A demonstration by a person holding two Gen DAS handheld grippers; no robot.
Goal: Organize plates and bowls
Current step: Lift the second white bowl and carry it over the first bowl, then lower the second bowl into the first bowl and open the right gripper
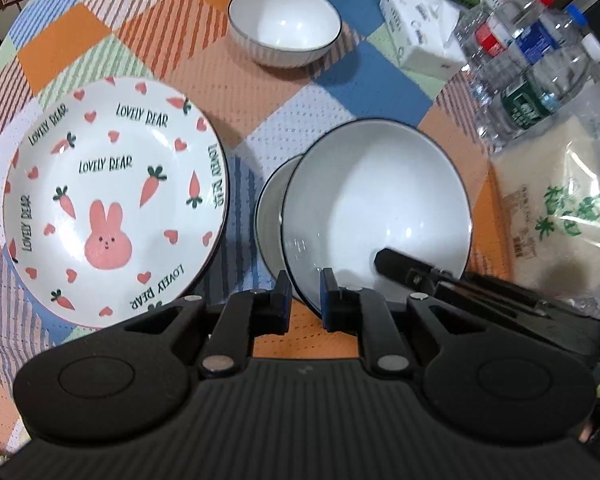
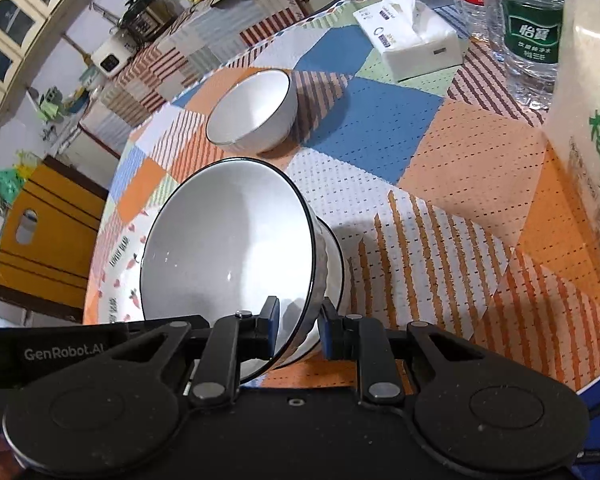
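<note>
Both tools pinch one white bowl [image 1: 376, 208] by its rim, left tool [image 1: 306, 300] and right tool [image 2: 298, 328], tilting it over another bowl [image 1: 270, 216], probably for stacking.

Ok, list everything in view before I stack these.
held bowl: one, white, dark rim, tilted, centre.
second bowl: one, white, just behind it.
far bowl: one, white, table's far side.
plate: one, white with pink bunny, left.
tissue pack: one, white, far right.
bottles: several, clear, right.
bag: one, clear, green print, right.
tablecloth: one, patchwork, under everything.
left gripper: black, jaws shut on held bowl's rim.
right gripper: black, likewise.
</note>
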